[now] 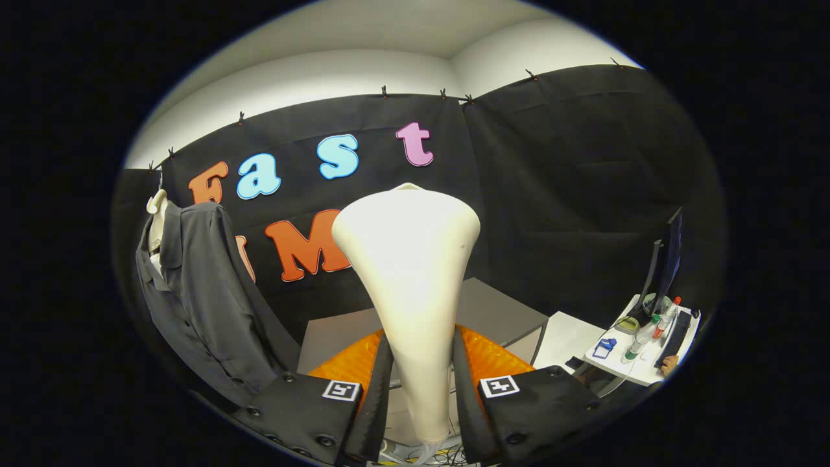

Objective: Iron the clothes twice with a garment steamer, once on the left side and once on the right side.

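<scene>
Black-draped booth wall stood behind all items. Tongs (pixel 421 383): clenched on garment steamer (pixel 412 285), both fingers pressing its narrow handle, wide head raised beyond them, apparently so it could be carried to the cloth. Dark shirt (pixel 201 298): hung on a hanger well apart from the steamer, unpressed. Grey tabletop (pixel 499 311): behind the steamer. No brand legible on steamer or shirt.

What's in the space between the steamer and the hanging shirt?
In the gripper view, nothing hangs between the cream garment steamer, gripped by the gripper, and the dark grey shirt beside it; only the booth's black cloth wall shows behind.
</scene>
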The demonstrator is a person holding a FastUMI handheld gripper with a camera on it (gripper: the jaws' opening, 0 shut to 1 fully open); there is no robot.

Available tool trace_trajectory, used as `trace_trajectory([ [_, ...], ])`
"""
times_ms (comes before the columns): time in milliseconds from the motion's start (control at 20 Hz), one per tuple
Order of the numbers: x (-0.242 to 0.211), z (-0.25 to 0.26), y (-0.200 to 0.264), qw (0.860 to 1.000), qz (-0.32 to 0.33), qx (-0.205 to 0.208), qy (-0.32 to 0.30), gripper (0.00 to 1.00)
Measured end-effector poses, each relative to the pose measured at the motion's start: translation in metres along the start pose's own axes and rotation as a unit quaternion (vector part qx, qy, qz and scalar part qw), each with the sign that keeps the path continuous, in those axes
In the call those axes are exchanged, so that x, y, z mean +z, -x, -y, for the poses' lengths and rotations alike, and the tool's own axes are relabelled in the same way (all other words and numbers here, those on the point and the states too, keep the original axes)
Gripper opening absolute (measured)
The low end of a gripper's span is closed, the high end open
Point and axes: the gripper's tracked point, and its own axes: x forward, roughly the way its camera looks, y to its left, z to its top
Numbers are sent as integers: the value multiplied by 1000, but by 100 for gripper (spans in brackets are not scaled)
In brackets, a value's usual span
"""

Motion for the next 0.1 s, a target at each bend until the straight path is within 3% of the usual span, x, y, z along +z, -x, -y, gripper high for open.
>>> trace_trajectory([
  [100,-9,-5,1,1000,-6,5,1,53],
])
